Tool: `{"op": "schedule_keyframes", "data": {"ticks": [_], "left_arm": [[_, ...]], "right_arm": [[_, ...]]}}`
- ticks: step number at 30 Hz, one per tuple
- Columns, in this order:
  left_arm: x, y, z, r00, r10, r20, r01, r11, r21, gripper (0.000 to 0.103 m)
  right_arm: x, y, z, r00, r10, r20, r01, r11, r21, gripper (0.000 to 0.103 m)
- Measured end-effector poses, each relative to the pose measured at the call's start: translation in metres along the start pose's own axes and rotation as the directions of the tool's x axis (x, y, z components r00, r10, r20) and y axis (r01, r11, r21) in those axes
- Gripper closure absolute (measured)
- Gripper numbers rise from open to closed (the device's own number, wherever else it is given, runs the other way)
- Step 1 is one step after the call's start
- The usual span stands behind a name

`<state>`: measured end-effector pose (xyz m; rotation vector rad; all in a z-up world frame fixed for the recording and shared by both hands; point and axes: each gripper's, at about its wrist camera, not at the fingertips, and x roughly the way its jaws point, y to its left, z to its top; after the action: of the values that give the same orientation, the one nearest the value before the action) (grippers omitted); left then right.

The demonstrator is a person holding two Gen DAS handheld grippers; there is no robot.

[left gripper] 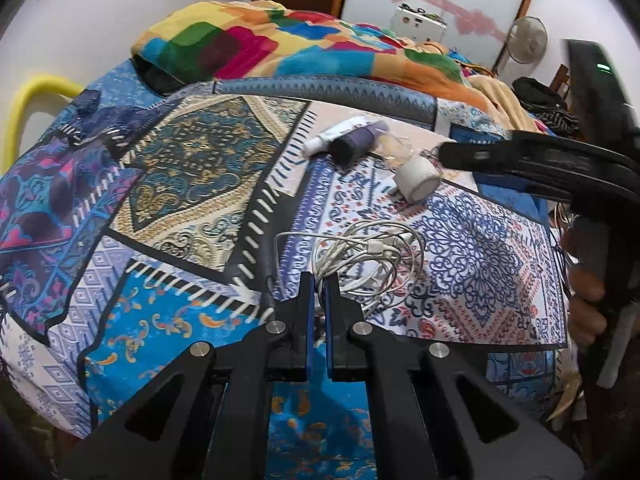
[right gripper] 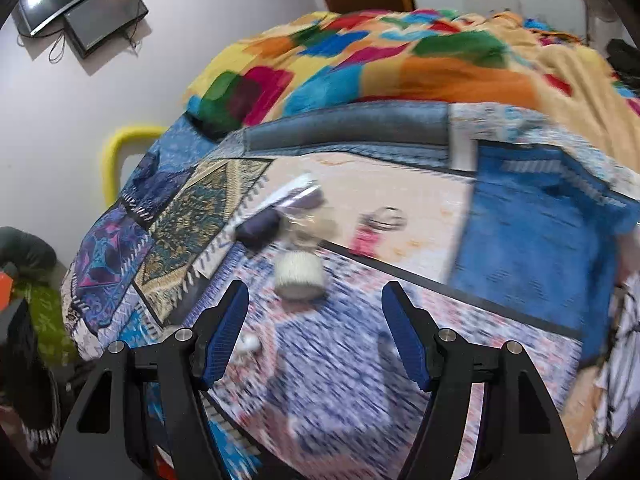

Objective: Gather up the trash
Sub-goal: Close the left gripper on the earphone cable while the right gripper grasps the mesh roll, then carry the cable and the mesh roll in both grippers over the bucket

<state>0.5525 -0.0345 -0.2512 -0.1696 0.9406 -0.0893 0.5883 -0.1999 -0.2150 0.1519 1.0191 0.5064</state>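
My left gripper (left gripper: 319, 280) is shut, its blue pads pinching a strand of the tangled white cable (left gripper: 360, 256) that lies on the patterned bedspread (left gripper: 192, 184). Further back lie a white tube (left gripper: 336, 134), a dark purple cylinder (left gripper: 356, 144), a clear plastic wrapper (left gripper: 396, 148) and a white roll (left gripper: 418, 180). My right gripper (right gripper: 315, 286) stands open above the bedspread with nothing between its fingers. The white roll (right gripper: 300, 274) lies just ahead of it. In the left wrist view the right gripper (left gripper: 452, 154) comes in from the right, its tip close above the roll.
A pink item with a ring (right gripper: 368, 236) lies right of the roll. A bright patchwork blanket (left gripper: 280, 48) is heaped at the far side of the bed. A yellow rail (left gripper: 28, 100) stands at the left edge. A person's hand (left gripper: 588, 292) holds the right gripper's handle.
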Motion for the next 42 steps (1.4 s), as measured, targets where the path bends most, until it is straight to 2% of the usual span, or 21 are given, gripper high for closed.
{"op": "schedule_keyframes", "data": {"ticks": [4,7,8,12,17,20,27,36,42], "left_arm": [[0.000,0.005,0.002,1.000,-0.025,-0.005,0.025,1.000,-0.018,0.100],[-0.005,0.003,0.007,1.000,-0.030,0.005,0.030,1.000,-0.008,0.100],[-0.008,0.002,0.008,0.999,-0.030,0.014,0.030,1.000,-0.005,0.100],[-0.025,-0.002,0.012,0.998,-0.052,0.042,0.053,0.999,-0.007,0.100],[-0.058,-0.009,0.015,0.995,-0.058,0.081,0.059,0.998,-0.005,0.100],[-0.087,-0.012,0.015,0.991,-0.058,0.118,0.058,0.998,0.001,0.100],[-0.167,-0.013,0.009,0.978,-0.040,0.203,0.040,0.999,0.005,0.100],[-0.274,0.007,-0.027,0.956,0.015,0.294,-0.009,1.000,-0.021,0.100],[-0.330,0.036,-0.065,0.941,0.076,0.331,-0.057,0.996,-0.065,0.100]], "right_arm": [[0.029,0.013,0.003,0.998,-0.003,-0.056,0.003,1.000,-0.012,0.040],[0.042,0.017,-0.001,0.995,-0.025,-0.092,0.024,1.000,-0.014,0.060],[0.043,0.017,-0.005,0.995,-0.037,-0.094,0.036,0.999,-0.008,0.070],[0.030,0.016,-0.014,0.997,-0.043,-0.063,0.044,0.999,0.009,0.070],[-0.011,0.021,-0.018,0.997,-0.073,-0.011,0.073,0.997,0.001,0.070],[-0.040,0.032,-0.022,0.994,-0.110,0.026,0.111,0.993,-0.026,0.070],[-0.115,0.064,-0.035,0.989,-0.098,0.108,0.102,0.994,-0.032,0.070],[-0.195,0.129,-0.067,0.976,-0.056,0.209,0.079,0.991,-0.104,0.070],[-0.225,0.168,-0.093,0.970,-0.024,0.242,0.062,0.987,-0.150,0.070]]}}
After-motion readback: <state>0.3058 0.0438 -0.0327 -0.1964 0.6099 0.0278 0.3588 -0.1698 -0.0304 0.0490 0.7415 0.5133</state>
